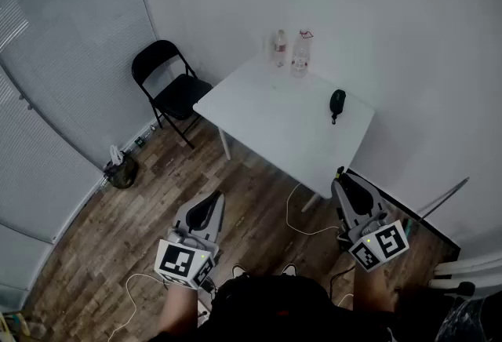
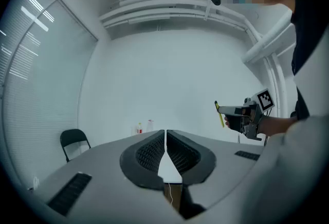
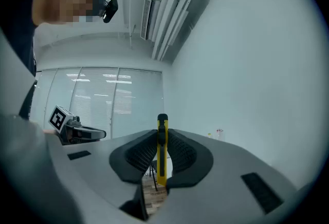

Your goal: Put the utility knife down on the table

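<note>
The left tongs [image 2: 165, 134] are held closed and empty. The utility knife [image 3: 162, 152] is gripped upright in the right tongs [image 3: 162, 135], well apart from the counter [image 1: 274, 117]. It is best carried over a bare patch, laid flat, then released.

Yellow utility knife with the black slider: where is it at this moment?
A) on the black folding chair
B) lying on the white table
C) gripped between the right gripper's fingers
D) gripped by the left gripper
C: in the right gripper view the yellow utility knife stands upright, pinched between the right gripper's fingers; the left gripper is shut on nothing.
</note>
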{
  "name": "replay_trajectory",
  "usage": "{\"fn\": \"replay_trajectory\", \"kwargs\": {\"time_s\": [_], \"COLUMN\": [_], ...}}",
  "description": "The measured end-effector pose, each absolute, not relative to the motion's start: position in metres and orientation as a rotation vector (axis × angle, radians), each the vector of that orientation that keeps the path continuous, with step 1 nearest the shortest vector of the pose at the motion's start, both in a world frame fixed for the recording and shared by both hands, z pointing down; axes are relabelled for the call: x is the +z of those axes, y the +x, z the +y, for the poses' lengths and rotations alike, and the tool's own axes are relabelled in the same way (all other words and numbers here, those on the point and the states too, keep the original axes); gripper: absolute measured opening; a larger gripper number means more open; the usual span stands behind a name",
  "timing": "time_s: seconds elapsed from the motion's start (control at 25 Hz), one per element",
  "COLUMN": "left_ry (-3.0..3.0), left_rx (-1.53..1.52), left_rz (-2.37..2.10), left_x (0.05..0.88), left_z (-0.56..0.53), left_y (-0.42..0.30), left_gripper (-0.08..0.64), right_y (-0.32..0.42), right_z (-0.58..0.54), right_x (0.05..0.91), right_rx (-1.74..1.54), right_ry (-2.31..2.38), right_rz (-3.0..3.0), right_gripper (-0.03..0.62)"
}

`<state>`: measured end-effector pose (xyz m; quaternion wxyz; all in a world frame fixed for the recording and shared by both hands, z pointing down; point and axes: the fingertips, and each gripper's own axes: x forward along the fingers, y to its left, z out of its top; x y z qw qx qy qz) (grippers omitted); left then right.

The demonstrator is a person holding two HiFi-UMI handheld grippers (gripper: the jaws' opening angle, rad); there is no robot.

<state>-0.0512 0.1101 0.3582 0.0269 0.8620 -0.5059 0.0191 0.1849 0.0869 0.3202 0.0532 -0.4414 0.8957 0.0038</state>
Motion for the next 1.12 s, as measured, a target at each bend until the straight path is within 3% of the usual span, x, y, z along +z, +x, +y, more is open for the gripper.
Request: {"fn": "replay_trajectory", "kwargs": {"time_s": [1.12], "left_ry": [2.660], "left_rx": [0.088], "left_rz": [-1.557], "left_x": [0.369], "left_z": [0.099], "left_y": [-0.053], "left_gripper": [0.031], "right_y": [0.176], "right_z": [0.072], "right_x": [0.336], "right_rx": [-0.042], "right_ry": [-1.316], "right_rz": [2.732], "right_gripper": [0.074]}}
